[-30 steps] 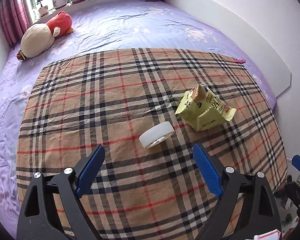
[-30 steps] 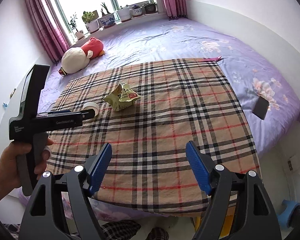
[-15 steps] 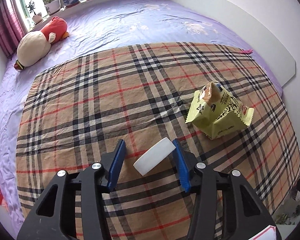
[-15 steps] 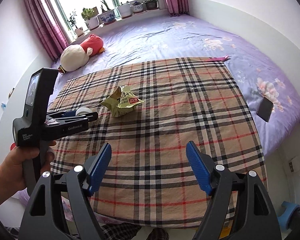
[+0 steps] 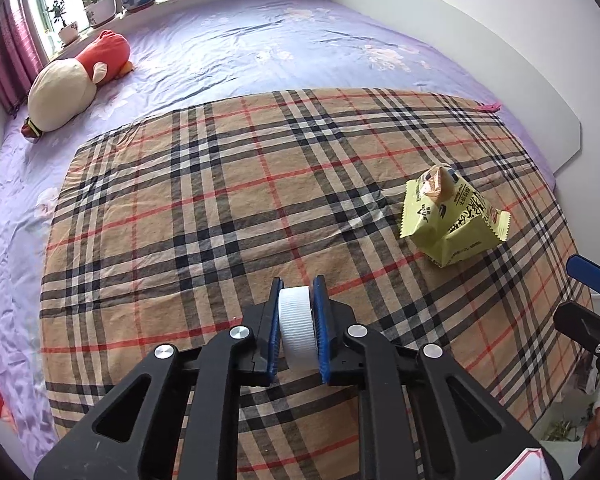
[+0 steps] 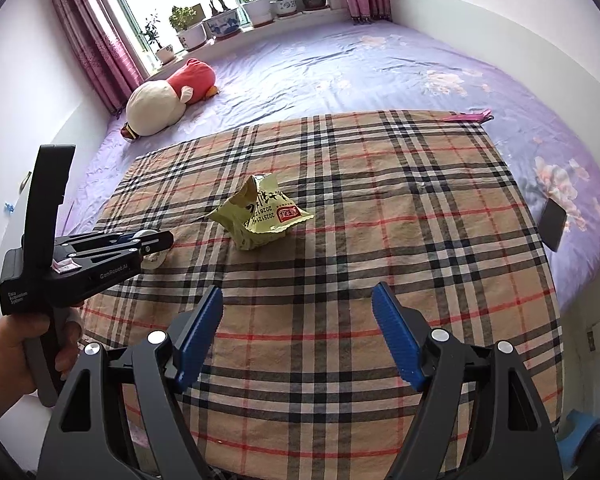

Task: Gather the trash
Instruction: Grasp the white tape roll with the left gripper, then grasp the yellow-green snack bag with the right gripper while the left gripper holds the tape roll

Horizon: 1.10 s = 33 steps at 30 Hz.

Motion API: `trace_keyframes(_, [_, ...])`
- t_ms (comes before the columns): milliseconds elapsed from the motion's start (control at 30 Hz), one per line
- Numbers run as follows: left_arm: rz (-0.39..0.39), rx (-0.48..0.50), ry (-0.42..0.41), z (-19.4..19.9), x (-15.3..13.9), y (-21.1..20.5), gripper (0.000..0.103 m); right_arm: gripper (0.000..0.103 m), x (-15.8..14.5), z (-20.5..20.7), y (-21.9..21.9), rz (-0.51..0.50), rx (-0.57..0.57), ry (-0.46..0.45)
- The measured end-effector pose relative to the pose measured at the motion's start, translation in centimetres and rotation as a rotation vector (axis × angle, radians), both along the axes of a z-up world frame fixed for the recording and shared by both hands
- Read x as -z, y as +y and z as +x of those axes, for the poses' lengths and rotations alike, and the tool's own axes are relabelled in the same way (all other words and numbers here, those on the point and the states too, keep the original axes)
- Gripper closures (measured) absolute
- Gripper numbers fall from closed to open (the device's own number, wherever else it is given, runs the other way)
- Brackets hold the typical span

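Observation:
My left gripper is shut on a white tape roll, held on edge between the blue pads just above the plaid cloth. A crumpled yellow-green snack wrapper lies on the cloth to the right. In the right wrist view my left gripper is at the left, with the roll partly hidden, and the wrapper lies mid-cloth. My right gripper is open and empty over the cloth's near part.
The plaid cloth lies on a purple bed sheet. A plush toy lies at the far left near the window sill with potted plants. A dark phone lies at the bed's right edge. A pink clip sits at the cloth's far corner.
My left gripper moved forward over the tape roll and closed on it, turning it on edge between the pads. My right gripper stayed open and shifted slightly closer over the cloth.

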<state>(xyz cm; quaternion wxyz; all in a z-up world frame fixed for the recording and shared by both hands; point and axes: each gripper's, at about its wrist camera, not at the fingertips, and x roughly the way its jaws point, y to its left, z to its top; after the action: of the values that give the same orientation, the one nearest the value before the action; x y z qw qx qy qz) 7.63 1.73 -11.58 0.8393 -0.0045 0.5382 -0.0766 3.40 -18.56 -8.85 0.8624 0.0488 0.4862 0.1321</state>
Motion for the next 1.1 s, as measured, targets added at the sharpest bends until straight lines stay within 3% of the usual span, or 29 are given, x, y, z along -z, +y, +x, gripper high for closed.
trace_keyframes(400, [-0.021, -0.027, 0.018, 0.0, -0.1, 2.5, 0.089, 0.026, 0.5, 0.8, 1.3, 0.005, -0.023, 0.009])
trace_keyframes(700, [-0.028, -0.025, 0.030, -0.5, 0.1, 3.1, 0.089, 0.025, 2.2, 4.2, 3.2, -0.028, -0.070, 0.039])
trace_keyframes(800, [-0.030, -0.028, 0.040, -0.6, 0.4, 3.2, 0.089, 0.014, 3.0, 5.4, 4.2, -0.057, -0.076, 0.038])
trace_keyframes(900, [-0.029, -0.029, 0.036, -0.7, 0.5, 3.3, 0.087, 0.013, 3.5, 6.7, 5.3, -0.075, -0.089, 0.051])
trace_keyframes(1000, [-0.024, -0.021, 0.032, -1.0, 0.4, 3.1, 0.068, 0.013, 4.1, 8.0, 6.4, -0.114, -0.103, 0.053])
trace_keyframes(1033, [-0.021, -0.024, 0.028, -1.1, 0.4, 3.0, 0.050, 0.013, 4.3, 8.4, 6.6, -0.130, -0.103, 0.055])
trace_keyframes(1067, [-0.017, -0.029, 0.016, -1.2, 0.4, 3.0, 0.041, 0.013, 4.4, 8.8, 6.8, -0.143, -0.102, 0.059])
trace_keyframes(1100, [-0.013, -0.031, 0.010, -1.2, 0.3, 3.0, 0.040, 0.014, 4.6, 9.1, 6.9, -0.148, -0.105, 0.062])
